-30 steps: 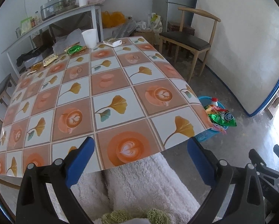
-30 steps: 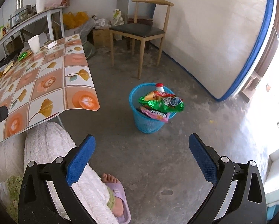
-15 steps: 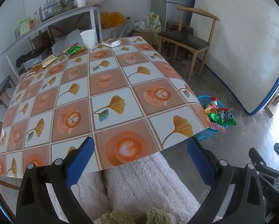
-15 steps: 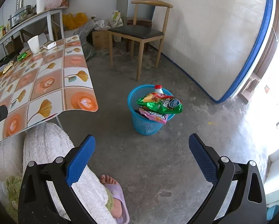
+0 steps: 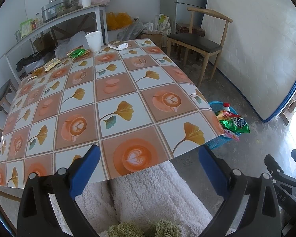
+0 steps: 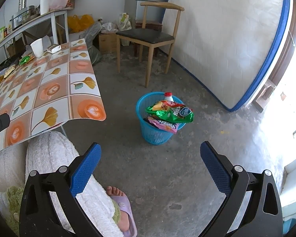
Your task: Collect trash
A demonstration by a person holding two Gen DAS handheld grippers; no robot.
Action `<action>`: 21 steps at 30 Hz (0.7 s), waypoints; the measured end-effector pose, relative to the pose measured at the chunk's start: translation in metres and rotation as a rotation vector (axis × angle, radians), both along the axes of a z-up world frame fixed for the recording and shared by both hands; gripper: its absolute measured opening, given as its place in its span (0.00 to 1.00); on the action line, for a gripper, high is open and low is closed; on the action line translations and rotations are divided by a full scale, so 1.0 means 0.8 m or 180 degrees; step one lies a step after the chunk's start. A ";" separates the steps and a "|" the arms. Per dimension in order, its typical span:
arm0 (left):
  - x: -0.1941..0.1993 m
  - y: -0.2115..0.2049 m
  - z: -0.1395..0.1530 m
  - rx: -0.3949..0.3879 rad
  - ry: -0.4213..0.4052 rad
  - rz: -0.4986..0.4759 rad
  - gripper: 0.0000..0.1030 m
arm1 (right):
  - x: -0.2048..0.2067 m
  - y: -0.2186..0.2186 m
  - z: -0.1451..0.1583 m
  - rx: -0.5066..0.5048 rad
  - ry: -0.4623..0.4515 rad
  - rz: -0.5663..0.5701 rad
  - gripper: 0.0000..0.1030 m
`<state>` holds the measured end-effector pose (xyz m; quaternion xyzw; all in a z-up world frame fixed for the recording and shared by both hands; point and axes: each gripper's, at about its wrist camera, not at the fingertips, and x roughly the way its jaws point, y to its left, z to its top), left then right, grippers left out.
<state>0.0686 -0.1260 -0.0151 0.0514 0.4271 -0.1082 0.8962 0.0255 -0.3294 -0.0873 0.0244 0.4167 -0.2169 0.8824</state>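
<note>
Blue-padded jaws of the left gripper and right gripper are spread apart, empty; wrappers are heaped in the blue basket.

Daylit room, both fisheye views sharp.
Strong light enters from the right; the doorway is blown out to white, glare on the floor. Edges bow heavily, black corner vignette. Soft shadows, no motion blur.

Both the left gripper and right gripper have black frames with silver screws and blue textured pads. The person wears white fleecy trousers with green cuffs and a lilac slipper.
</note>
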 end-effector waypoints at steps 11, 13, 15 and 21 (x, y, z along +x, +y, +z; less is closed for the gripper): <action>-0.001 0.001 0.002 -0.0005 -0.0008 -0.0002 0.95 | 0.001 0.003 0.004 -0.0022 -0.0021 0.0016 0.93; -0.001 0.001 0.002 -0.0006 -0.0010 -0.0001 0.95 | 0.001 0.004 0.005 -0.0027 -0.0028 0.0017 0.93; -0.001 0.001 0.002 -0.0007 -0.0011 0.0000 0.95 | 0.001 0.004 0.006 -0.0021 -0.0031 0.0018 0.93; -0.001 0.000 0.002 -0.0006 -0.0011 0.0000 0.95 | 0.001 0.004 0.006 -0.0019 -0.0035 0.0020 0.93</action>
